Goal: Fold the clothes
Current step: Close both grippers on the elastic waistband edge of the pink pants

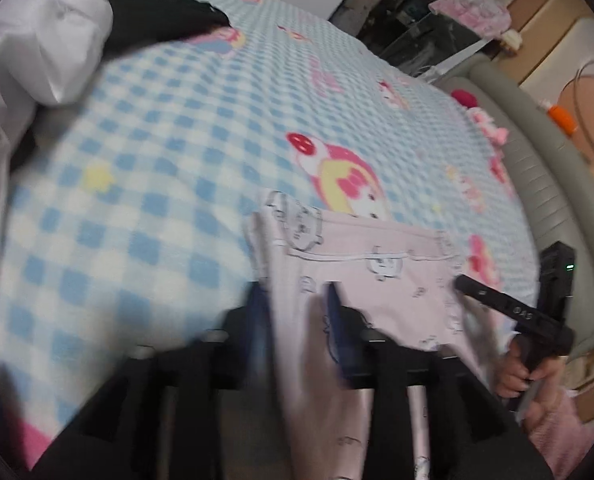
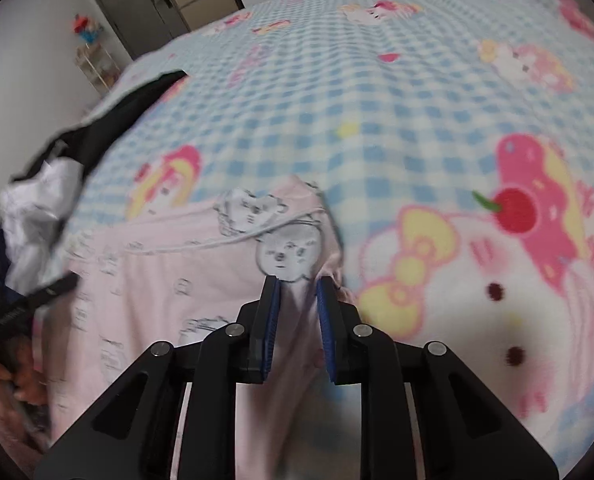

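A pale pink garment (image 1: 381,280) printed with grey cartoon faces lies on the blue checked bed cover; it also shows in the right wrist view (image 2: 169,280). My left gripper (image 1: 295,300) is shut on the garment's left edge, with cloth between its blue pads. My right gripper (image 2: 299,288) is shut on the garment's right corner, cloth bunched between its pads. The right gripper's body (image 1: 537,308) shows at the right of the left wrist view, and the left gripper's body (image 2: 21,312) at the left of the right wrist view.
A heap of white clothing (image 1: 45,52) and black clothing (image 1: 165,16) lies at the bed's far left, also in the right wrist view (image 2: 45,200). The grey padded bed frame (image 1: 545,168) runs along the right. Cabinets (image 2: 145,4) stand beyond the bed.
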